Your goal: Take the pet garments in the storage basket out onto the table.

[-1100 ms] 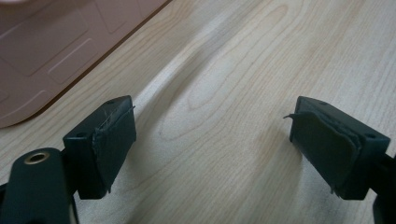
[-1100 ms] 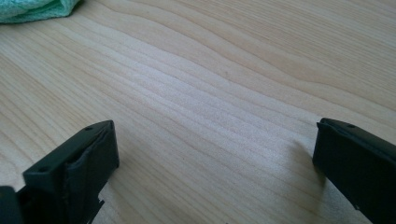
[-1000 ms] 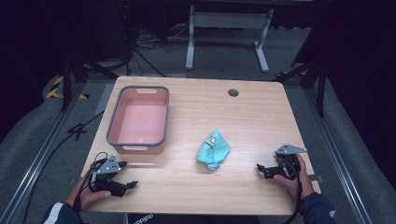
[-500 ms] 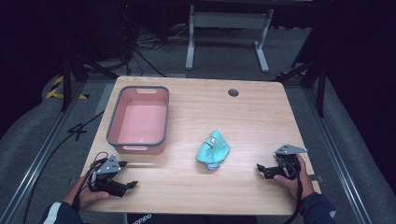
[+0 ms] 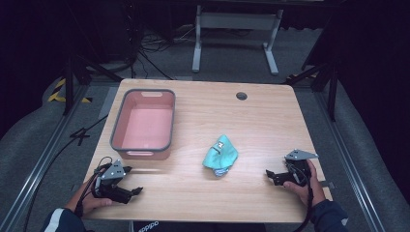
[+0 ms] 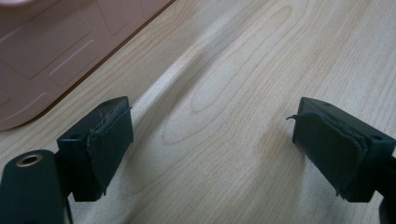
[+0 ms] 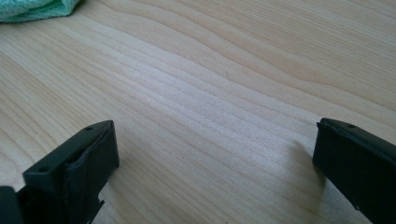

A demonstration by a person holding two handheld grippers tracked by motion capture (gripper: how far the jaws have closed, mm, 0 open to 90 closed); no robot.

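A crumpled teal cloth [image 5: 221, 154] lies on the wooden table [image 5: 251, 125], right of centre. A pink bin [image 5: 145, 126] with a grey rim stands empty at the left. My left gripper [image 5: 133, 180] rests near the front left corner, just in front of the bin, its jaws pointing right. In the left gripper view the left gripper [image 6: 210, 128] is open over bare wood, with the bin's wall [image 6: 46, 46] at the upper left. My right gripper [image 5: 269, 177] sits at the front right, pointing left toward the cloth. In the right gripper view the right gripper [image 7: 215, 140] is open and empty, the cloth's edge [image 7: 37, 8] far off.
A round cable hole [image 5: 241, 95] sits near the table's far edge. Bare wood lies between the two grippers. Beyond the table are a dark floor, cables and a grey metal stand [image 5: 235, 21].
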